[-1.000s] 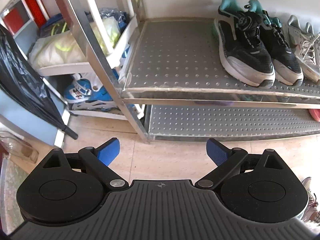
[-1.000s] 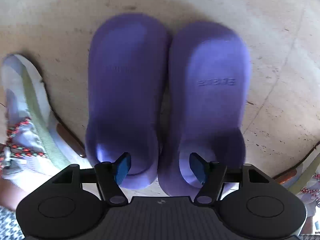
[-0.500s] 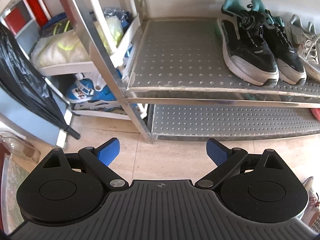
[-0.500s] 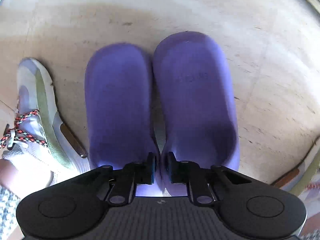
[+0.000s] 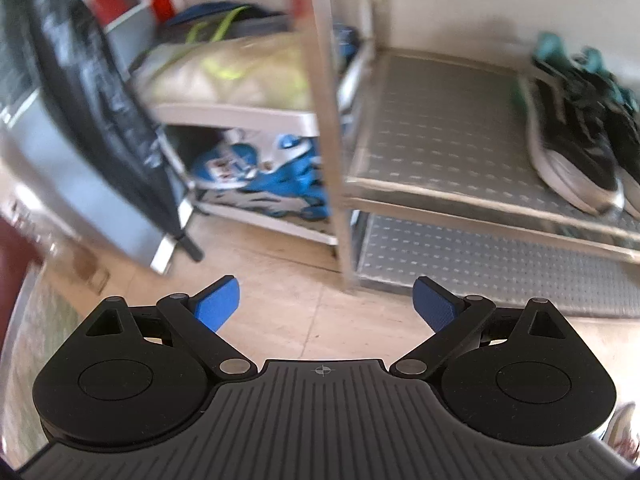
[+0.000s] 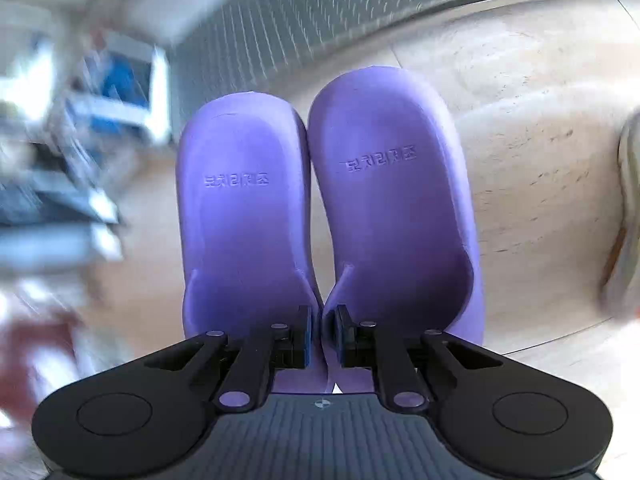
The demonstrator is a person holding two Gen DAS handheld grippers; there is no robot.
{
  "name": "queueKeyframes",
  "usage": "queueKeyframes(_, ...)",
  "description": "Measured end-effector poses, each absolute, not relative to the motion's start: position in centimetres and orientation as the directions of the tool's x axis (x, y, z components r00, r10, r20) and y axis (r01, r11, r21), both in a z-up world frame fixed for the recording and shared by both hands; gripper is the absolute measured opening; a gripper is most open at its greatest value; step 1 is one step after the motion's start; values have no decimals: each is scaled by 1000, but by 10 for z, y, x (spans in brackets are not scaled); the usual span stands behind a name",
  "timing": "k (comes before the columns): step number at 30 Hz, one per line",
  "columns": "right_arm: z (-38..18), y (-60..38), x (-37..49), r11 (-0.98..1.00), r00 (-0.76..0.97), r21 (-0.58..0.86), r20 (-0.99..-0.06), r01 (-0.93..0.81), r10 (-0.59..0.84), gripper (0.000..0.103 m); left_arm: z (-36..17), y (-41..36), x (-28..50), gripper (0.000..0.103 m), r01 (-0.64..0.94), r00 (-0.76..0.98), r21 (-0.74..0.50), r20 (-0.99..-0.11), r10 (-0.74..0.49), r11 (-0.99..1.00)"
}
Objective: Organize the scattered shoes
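Observation:
My right gripper is shut on the inner heel walls of a pair of purple slippers, pinched together and held above the tiled floor, toes toward the metal shoe rack. My left gripper is open and empty above the floor in front of the shoe rack. A black and teal pair of sneakers stands on the rack's upper shelf at the right.
A white side shelf holds a pale bag and blue roller skates. A black bag hangs at the left. The rack's lower shelf is studded metal. Another shoe lies at the right edge of the floor.
My right gripper has lifted the pinched purple slippers off the floor and swung toward the rack. My left gripper's view has shifted left; it stays open.

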State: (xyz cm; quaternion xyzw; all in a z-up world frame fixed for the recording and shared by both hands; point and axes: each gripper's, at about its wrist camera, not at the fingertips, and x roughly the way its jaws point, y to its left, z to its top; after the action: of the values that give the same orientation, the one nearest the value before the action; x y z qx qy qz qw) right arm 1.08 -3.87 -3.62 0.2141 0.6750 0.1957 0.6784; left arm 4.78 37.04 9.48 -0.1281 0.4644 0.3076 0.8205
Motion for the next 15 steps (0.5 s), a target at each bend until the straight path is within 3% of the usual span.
queueKeyframes(8, 68, 9, 53, 687, 171, 714, -667, -132, 726, 13, 104, 421, 4, 97, -798, 320, 47, -812, 489, 601)
queueKeyframes(12, 119, 67, 86, 694, 290, 639, -631, -333, 720, 11, 108, 446, -16, 97, -866, 295, 4, -804, 517, 500)
queueKeyframes(13, 126, 87, 95, 707, 317, 601, -634, -373, 706, 4, 109, 450, -19, 97, -873, 293, -4, -802, 520, 487)
queueKeyframes(15, 140, 125, 111, 732, 380, 510, -632, -452, 675, 3, 110, 458, -23, 97, -887, 284, -10, -800, 529, 461)
